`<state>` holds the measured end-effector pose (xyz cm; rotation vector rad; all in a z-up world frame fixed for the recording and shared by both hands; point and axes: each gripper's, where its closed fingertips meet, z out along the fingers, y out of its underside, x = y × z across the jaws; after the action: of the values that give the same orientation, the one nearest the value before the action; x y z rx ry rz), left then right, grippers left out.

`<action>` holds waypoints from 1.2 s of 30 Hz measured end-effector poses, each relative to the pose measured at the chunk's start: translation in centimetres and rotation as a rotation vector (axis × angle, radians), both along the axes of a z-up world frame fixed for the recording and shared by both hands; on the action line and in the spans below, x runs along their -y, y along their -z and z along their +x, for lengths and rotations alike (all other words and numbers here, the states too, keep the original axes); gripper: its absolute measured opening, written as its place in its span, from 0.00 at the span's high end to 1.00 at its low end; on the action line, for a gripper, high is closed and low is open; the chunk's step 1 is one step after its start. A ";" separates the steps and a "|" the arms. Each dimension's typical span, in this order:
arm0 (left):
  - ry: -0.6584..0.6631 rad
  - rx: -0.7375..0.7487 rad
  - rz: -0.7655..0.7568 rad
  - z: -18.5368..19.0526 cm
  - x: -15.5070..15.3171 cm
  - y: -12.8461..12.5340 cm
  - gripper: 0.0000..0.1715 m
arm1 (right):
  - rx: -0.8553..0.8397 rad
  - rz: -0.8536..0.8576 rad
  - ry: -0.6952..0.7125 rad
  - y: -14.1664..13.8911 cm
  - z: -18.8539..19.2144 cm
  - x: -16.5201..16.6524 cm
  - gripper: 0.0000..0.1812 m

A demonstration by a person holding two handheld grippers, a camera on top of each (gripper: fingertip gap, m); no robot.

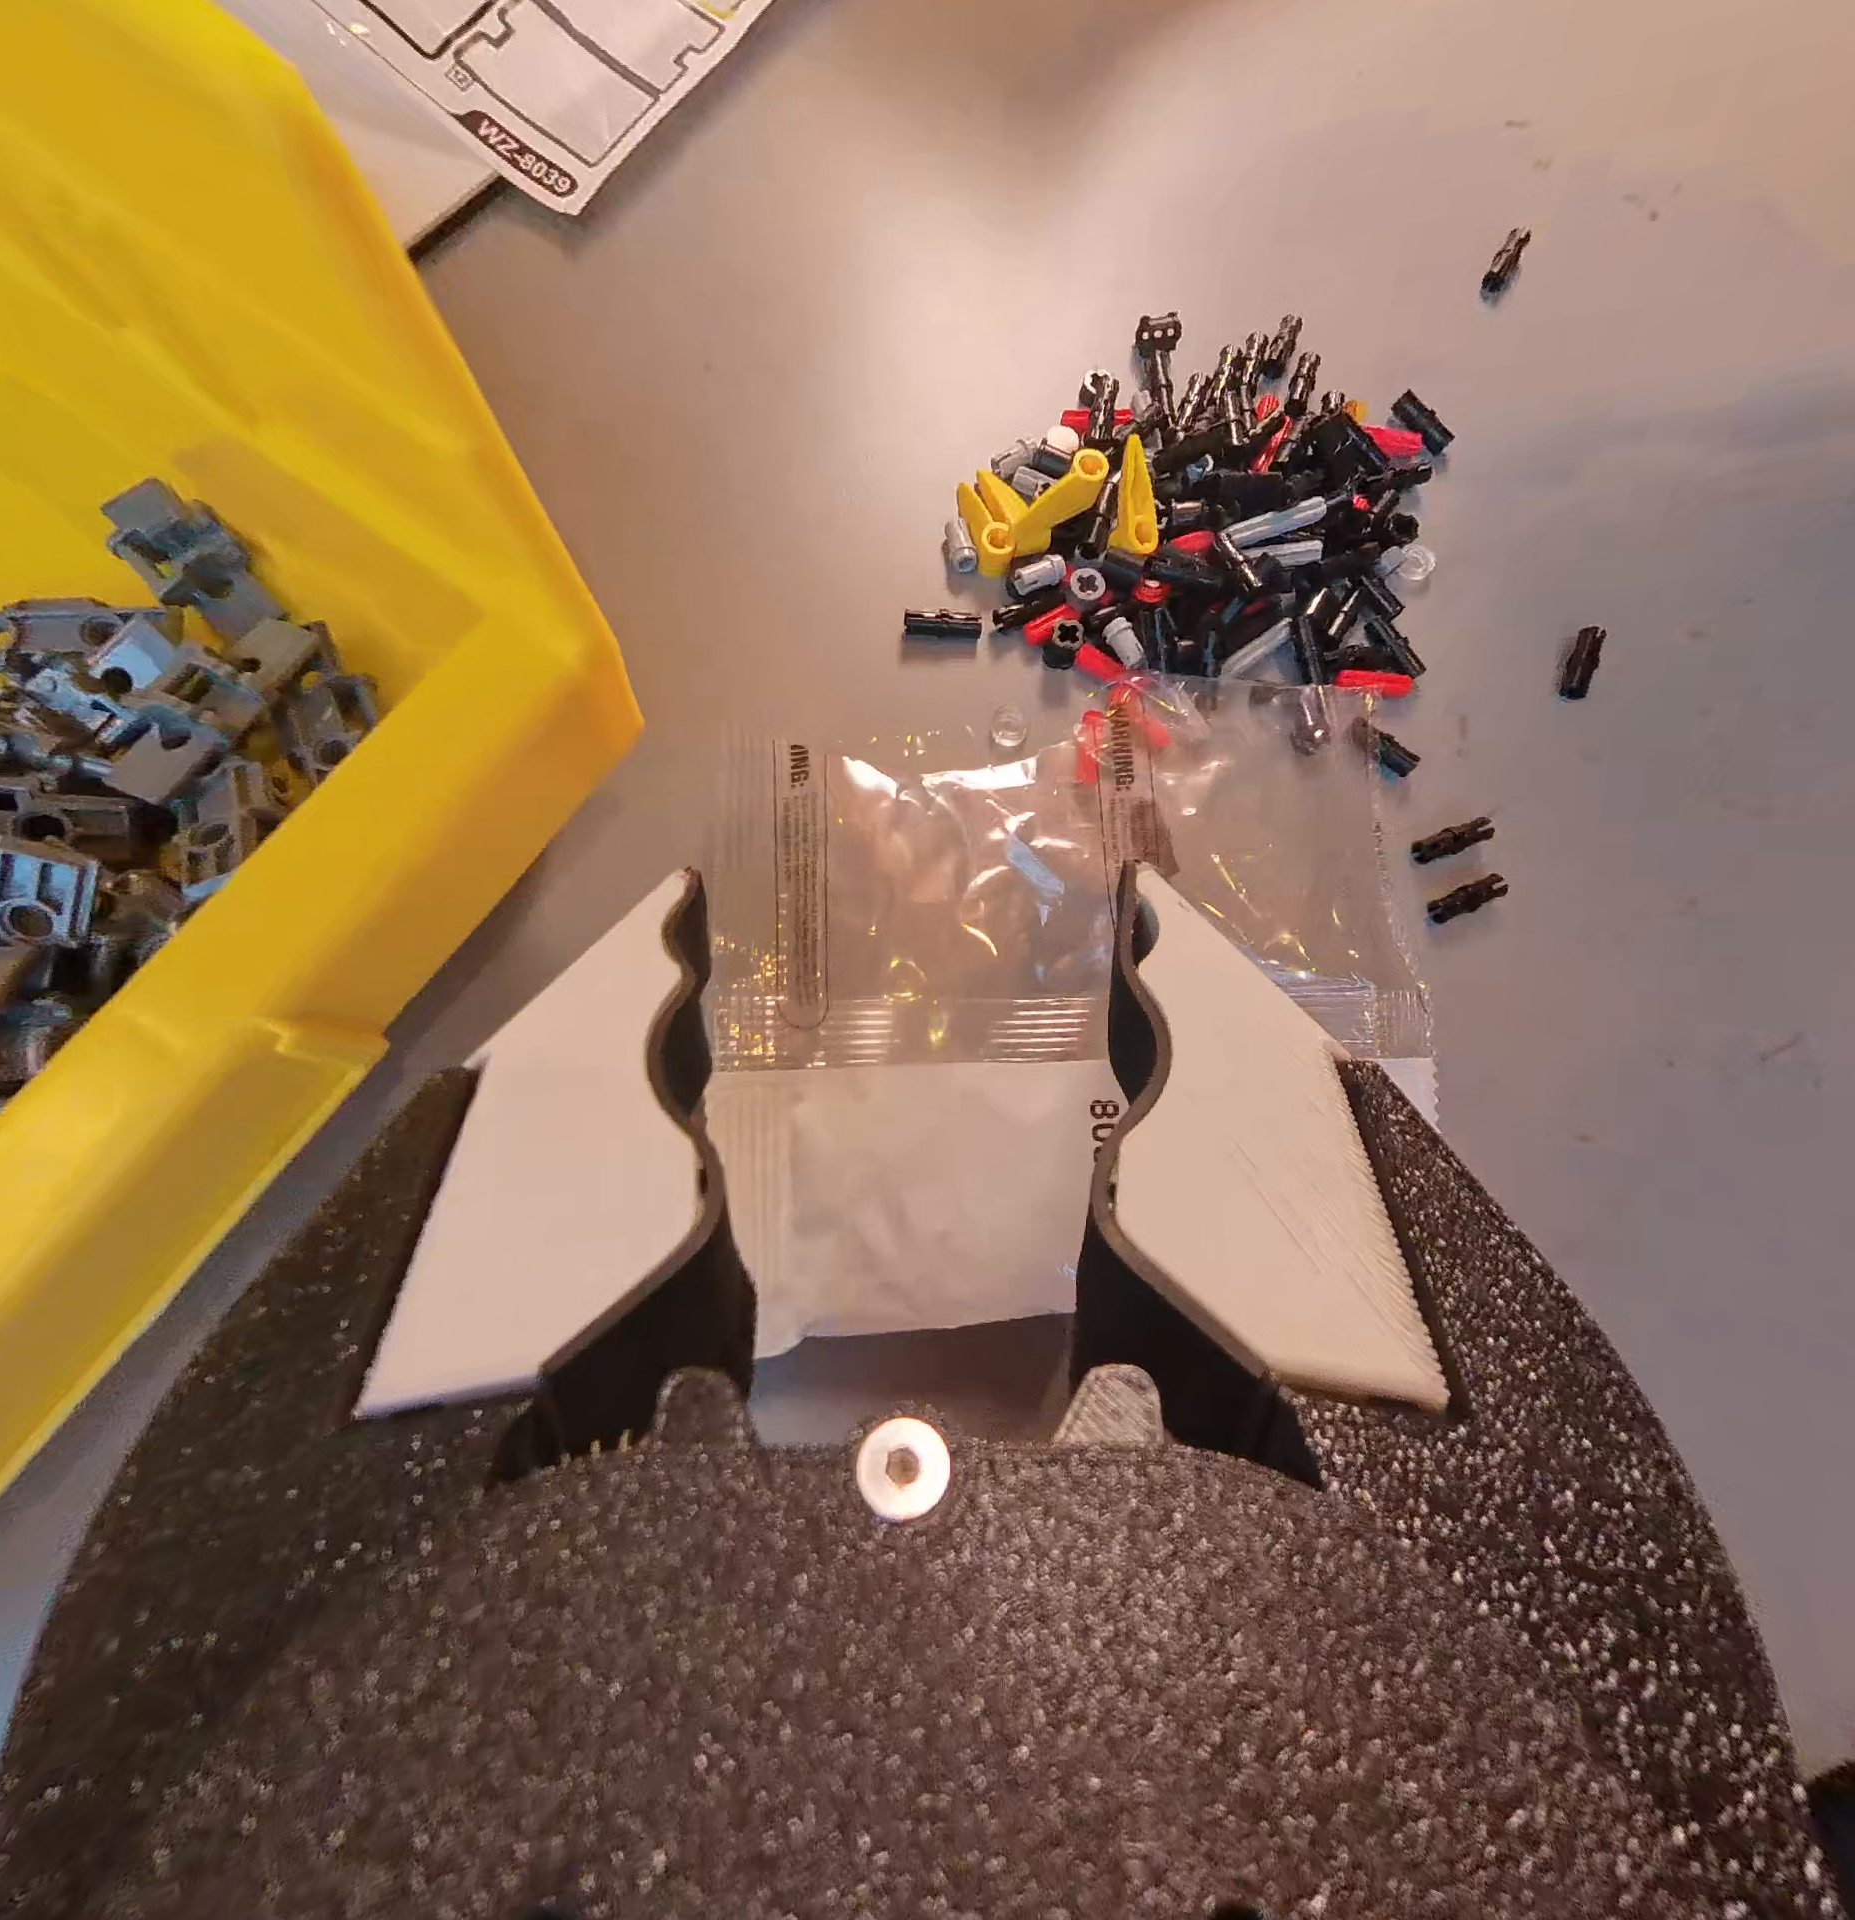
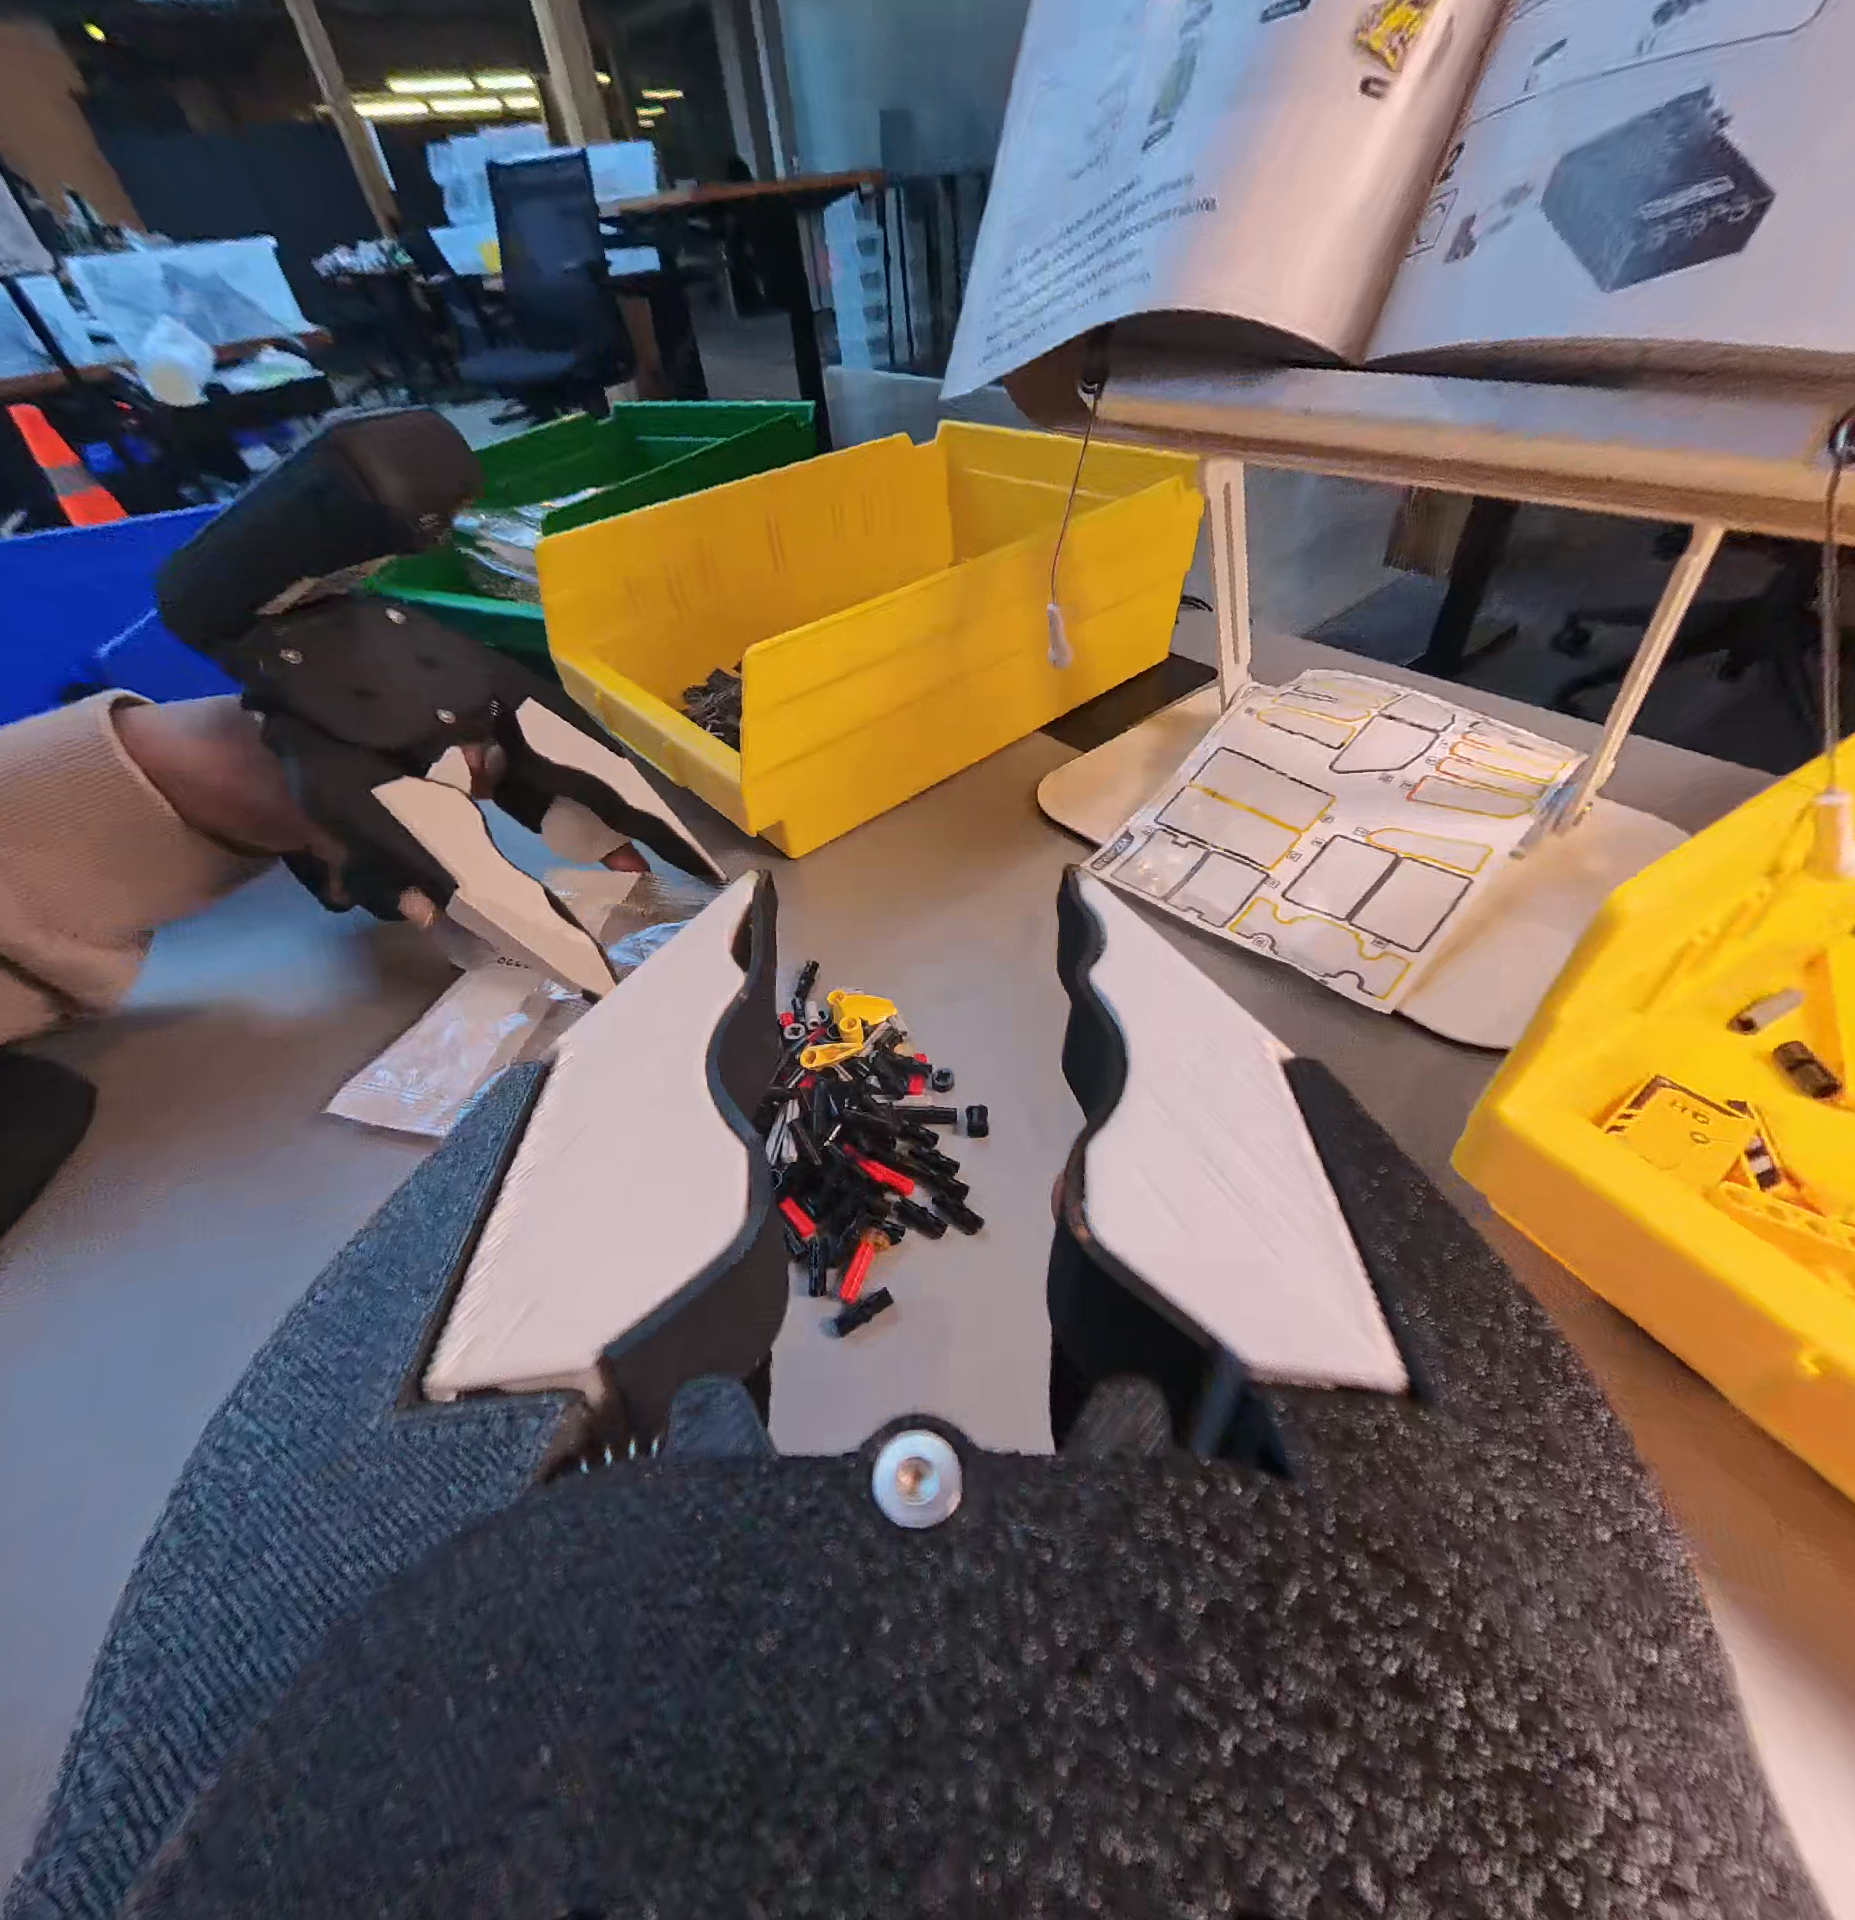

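Observation:
A clear plastic bag (image 1: pixel 964 914) lies flat on the grey table, almost empty. My left gripper (image 1: pixel 907 883) is open and hovers right over it, one finger on each side. Beyond the bag lies a pile of small black, red, grey and yellow pins (image 1: pixel 1214 540). In the right wrist view the same pile (image 2: pixel 866 1132) lies on the table between the fingers of my right gripper (image 2: pixel 912 888), which is open, empty and above it. The left gripper (image 2: pixel 653 925) and the bag (image 2: pixel 466 1049) show at the left there, held by a person's hand (image 2: pixel 227 779).
A yellow bin (image 1: pixel 310 582) of grey parts stands left of the bag. It also shows in the right wrist view (image 2: pixel 902 644). A sticker sheet (image 2: pixel 1328 842) lies under a book stand (image 2: pixel 1422 416) with an open manual. Another yellow tray (image 2: pixel 1629 1247) is at right. Green and blue bins stand behind.

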<state>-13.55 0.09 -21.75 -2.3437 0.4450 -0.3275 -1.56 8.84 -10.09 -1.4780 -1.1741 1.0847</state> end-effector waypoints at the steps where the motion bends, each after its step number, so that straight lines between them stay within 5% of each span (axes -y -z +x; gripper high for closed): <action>1: 0.009 0.004 -0.006 -0.1 0.2 0.0 0.56 | -0.010 -0.015 -0.007 0.0 0.0 0.1 0.71; 13: 0.020 0.078 0.006 -2.0 1.5 -0.4 1.00 | 0.008 -0.053 -0.082 1.0 -0.5 2.3 0.73; 18: 0.049 0.096 0.026 -1.6 1.8 -1.3 1.00 | 0.010 -0.040 -0.096 0.8 -0.5 2.6 0.74; 22: 0.037 0.186 0.162 -1.7 1.5 -5.4 1.00 | -0.051 -0.029 -0.082 -1.3 0.0 2.4 0.70; 28: 0.098 0.355 0.479 0.2 2.1 -14.8 1.00 | -0.118 0.007 -0.168 -4.8 1.0 4.0 0.66; 32: 0.137 0.442 0.625 2.7 3.0 -19.8 1.00 | -0.048 0.027 -0.246 -4.3 0.9 6.0 0.62; 36: 0.172 0.521 0.703 5.9 4.3 -22.1 1.00 | -0.046 -0.022 -0.298 -2.5 1.3 7.8 0.63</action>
<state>-7.65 -4.17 0.36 -1.4708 0.4158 -0.7109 -0.22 1.02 -7.58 -1.3140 -1.3825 1.3282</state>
